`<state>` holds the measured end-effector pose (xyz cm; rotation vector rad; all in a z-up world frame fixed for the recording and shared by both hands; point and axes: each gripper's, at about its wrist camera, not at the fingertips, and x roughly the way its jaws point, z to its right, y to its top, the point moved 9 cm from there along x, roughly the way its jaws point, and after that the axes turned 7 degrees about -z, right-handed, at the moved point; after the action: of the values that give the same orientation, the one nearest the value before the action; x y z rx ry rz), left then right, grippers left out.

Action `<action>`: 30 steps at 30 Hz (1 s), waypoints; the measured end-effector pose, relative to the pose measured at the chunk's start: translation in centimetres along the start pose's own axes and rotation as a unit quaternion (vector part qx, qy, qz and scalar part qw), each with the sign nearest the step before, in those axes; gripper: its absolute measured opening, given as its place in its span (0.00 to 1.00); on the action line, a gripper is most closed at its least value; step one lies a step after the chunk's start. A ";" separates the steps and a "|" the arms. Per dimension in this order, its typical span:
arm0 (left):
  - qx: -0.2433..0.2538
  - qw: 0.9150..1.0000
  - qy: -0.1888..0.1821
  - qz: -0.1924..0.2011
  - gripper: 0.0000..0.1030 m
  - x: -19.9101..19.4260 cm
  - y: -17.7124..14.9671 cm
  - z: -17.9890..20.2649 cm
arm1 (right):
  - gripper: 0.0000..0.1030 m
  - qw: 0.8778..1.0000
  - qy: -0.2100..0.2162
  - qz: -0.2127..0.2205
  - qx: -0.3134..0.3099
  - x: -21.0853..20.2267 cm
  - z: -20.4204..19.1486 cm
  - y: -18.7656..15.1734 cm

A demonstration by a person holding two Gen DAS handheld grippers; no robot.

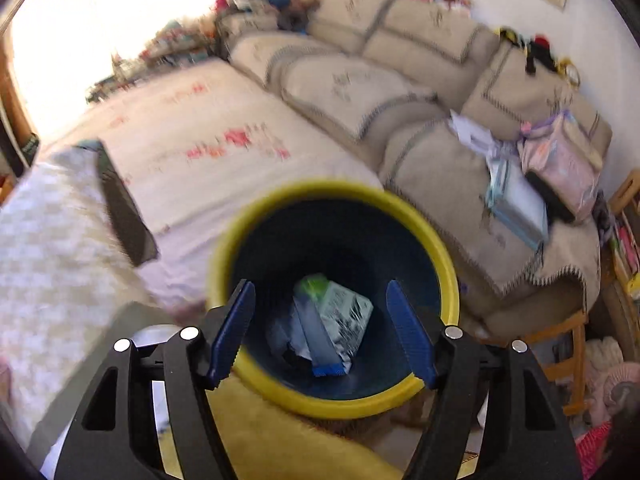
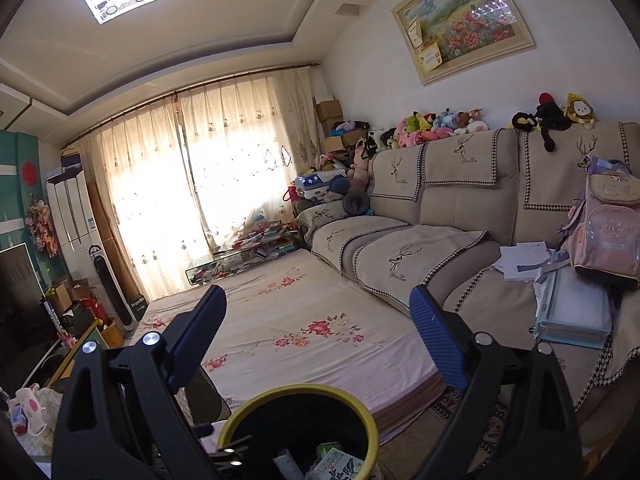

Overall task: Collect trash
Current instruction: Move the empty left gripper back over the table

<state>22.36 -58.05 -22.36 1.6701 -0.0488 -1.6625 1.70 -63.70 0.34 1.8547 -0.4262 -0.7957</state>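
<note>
Beside the sofa (image 1: pixel 400 92), both open hand-held grippers (left (image 1: pixel 322 332), right (image 2: pixel 316 336)) overlook seemingly crumpled cartons (image 1: pixel 340 320) in a yellow-rimmed bin (image 1: pixel 424 216).

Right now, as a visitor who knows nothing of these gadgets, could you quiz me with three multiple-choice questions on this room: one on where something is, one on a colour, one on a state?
1. Where does the pink backpack stand?
A. on the sofa
B. on the flowered bedsheet
C. in the bin

2. What colour is the rim of the bin?
A. red
B. yellow
C. white

3. How is the left gripper over the bin?
A. shut on a carton
B. shut on nothing
C. open, nothing between its fingers

Answers: 1 A, it leans against the sofa's backrest. 2 B, a yellow ring tops the dark bin. 3 C, the printed carton lies down inside the bin.
</note>
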 end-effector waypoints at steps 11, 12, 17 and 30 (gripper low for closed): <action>-0.146 0.955 0.126 0.224 0.79 -22.5 -9.5 -17.4 | 0.86 0.981 0.153 -0.072 -0.098 2.4 -17.6 -4.6; -0.156 0.949 0.142 0.236 0.81 -24.2 -10.7 -19.1 | 0.86 0.975 0.173 -0.083 -0.111 2.6 -19.8 -5.3; -0.214 0.916 0.212 0.264 0.83 -29.6 -17.2 -27.4 | 0.86 0.941 0.253 -0.127 -0.184 2.9 -30.2 -9.0; -0.301 0.878 0.258 0.269 0.83 -32.5 -24.8 -35.4 | 0.80 0.837 0.368 -0.248 -0.320 7.2 -41.3 -20.1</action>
<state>36.50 -6.70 -13.14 1.3810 0.2252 -0.6778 34.13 -31.97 -9.87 1.4651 0.7640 -0.3999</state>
